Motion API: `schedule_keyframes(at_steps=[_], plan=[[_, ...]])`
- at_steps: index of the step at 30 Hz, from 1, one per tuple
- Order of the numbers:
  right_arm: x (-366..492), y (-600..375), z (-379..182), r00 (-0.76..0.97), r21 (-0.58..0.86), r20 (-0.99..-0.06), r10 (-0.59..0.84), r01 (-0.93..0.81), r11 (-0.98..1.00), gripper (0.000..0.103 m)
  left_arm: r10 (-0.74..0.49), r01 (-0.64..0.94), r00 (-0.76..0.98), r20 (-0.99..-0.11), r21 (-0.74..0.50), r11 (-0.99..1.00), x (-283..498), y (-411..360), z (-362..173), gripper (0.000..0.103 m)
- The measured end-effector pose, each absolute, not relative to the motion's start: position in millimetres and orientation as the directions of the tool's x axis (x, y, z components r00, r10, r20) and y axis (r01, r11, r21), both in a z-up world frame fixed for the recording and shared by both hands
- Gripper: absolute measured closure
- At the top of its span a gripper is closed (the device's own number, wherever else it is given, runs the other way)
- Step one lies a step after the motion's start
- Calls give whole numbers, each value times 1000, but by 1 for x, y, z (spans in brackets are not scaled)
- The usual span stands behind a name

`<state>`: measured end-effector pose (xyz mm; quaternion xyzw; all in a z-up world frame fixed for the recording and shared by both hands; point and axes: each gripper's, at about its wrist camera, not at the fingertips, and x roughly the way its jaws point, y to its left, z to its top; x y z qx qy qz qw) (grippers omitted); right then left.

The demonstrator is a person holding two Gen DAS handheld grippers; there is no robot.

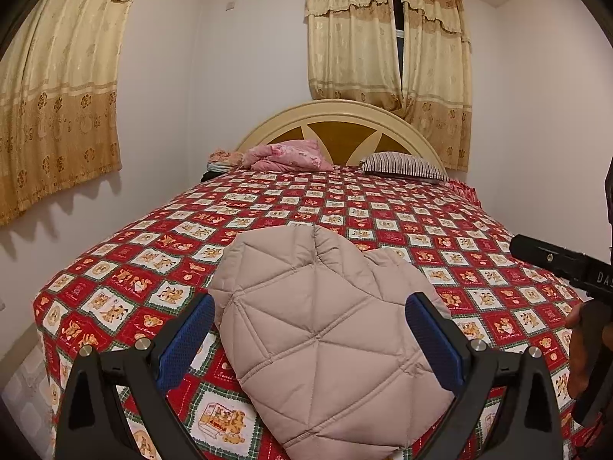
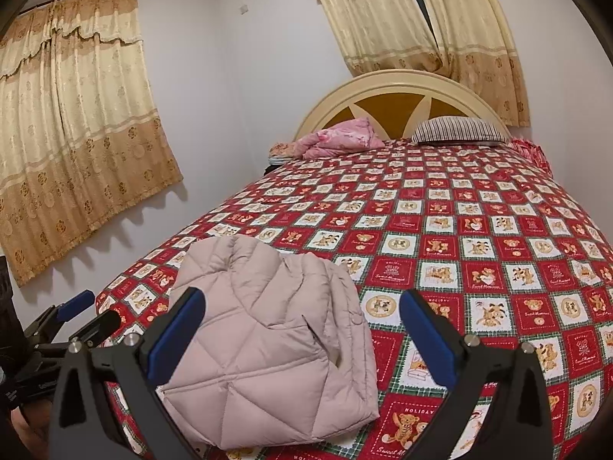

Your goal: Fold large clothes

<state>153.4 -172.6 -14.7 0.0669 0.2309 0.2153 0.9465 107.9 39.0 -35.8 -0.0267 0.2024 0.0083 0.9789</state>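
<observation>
Your left gripper (image 1: 314, 345) is spread wide, pads clear of the folded jacket (image 1: 325, 329) lying under and between its fingers, nothing pinched. Your right gripper (image 2: 302, 341) is also spread wide and empty, with the jacket's right half below it. The jacket sits near the foot of the bed, on the red teddy-bear bedspread (image 1: 402, 222). Far end: pink bundle (image 1: 287, 155), striped pillow (image 1: 402, 165), headboard (image 1: 337, 115), curtains (image 1: 387, 38). Nothing lies around the jacket. Both grippers tilt slightly down, side by side, your hand (image 1: 582, 349) on the right one.
</observation>
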Motion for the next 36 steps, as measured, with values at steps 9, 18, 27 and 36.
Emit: schedule_keyframes(at_steps=[9,18,27,36], plan=[[151,-168,-18,795,222,-418,440,-380,898,0,45,-55,918,-393,-14,998,108,36,-35,3],[147,-164,-16,797,219,-409,444,-386,896,0,48,-57,929,-367,-12,998,104,34,-29,3],[136,-158,-9,800,190,-384,460,-419,888,0,78,-94,937,-340,-30,995,100,41,-23,2],[126,-146,-7,785,159,-370,497,-474,866,0,101,-115,941,-322,-25,993,100,45,-22,1]])
